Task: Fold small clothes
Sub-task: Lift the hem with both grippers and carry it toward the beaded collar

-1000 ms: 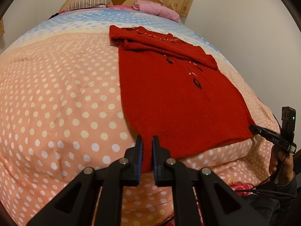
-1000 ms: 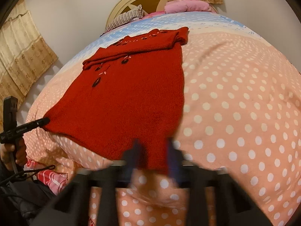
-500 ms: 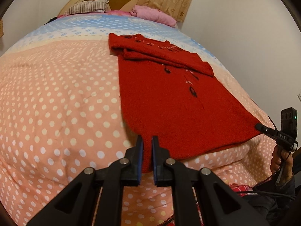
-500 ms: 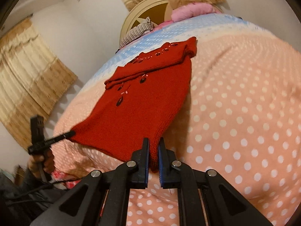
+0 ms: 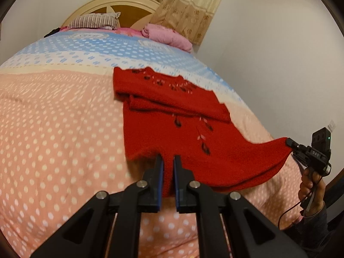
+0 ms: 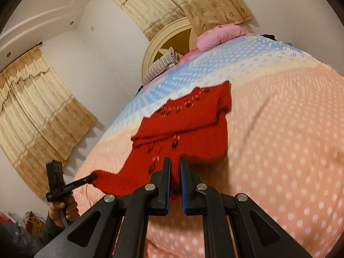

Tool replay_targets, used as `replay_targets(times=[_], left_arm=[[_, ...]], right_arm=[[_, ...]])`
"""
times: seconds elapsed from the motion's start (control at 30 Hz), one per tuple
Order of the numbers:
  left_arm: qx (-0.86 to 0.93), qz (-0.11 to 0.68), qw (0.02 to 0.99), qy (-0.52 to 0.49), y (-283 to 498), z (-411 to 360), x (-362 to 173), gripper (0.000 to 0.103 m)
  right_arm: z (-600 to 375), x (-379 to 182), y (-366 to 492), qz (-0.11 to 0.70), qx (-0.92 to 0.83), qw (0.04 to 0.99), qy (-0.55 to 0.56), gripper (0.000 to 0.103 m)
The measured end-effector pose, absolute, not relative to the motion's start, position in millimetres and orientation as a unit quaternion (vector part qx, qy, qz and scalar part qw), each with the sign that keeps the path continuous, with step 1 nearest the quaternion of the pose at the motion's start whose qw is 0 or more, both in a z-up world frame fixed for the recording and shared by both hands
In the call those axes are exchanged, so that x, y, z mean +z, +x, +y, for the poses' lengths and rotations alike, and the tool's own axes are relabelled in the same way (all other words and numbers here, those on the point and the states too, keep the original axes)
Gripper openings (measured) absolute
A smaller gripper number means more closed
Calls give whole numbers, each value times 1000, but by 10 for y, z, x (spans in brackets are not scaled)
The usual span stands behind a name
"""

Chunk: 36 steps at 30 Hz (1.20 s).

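Since earlier shot, hem of red sweater (image 5: 172, 129) rose off bed (image 5: 53, 139); left gripper (image 5: 167, 167) and right gripper (image 6: 175, 169) each clenched on hem corner, likely for folding toward collar.

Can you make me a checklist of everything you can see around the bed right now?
Surface: bed with a spotted cover.
Job's things: red sweater, sleeves folded across the top, bottom hem lifted off the bed.
Clutter: striped pillow and pink bundle at the headboard.
Grippers: left gripper shut on one hem corner; right gripper shut on the other.
Cables: thin wire hanging below the right hand.
Surroundings: curtains, white walls, round headboard.
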<state>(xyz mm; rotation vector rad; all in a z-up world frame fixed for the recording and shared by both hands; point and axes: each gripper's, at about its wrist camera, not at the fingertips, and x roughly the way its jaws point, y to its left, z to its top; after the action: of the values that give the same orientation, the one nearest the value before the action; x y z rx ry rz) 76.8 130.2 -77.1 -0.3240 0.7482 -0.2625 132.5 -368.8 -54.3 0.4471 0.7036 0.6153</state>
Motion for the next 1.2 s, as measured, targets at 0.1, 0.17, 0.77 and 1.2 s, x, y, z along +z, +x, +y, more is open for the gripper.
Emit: replay_targets(times=[0.1, 0.17, 0.77, 1.2], left_arm=[[-126, 357, 911, -165, 878, 1340, -741, 9], [-123, 356, 911, -171, 950, 1380, -729, 9], [-112, 329, 920, -181, 1725, 1629, -481, 9], [-87, 332, 926, -154, 2582, 1694, -337, 9]], right_arm=[[-3661, -443, 1475, 327, 295, 871, 217, 8], [-3631, -369, 1554, 322, 298, 872, 217, 8], [-3304, 65, 2291, 298, 299, 888, 183, 8], [-3144, 184, 3252, 303, 275, 896, 171, 8]])
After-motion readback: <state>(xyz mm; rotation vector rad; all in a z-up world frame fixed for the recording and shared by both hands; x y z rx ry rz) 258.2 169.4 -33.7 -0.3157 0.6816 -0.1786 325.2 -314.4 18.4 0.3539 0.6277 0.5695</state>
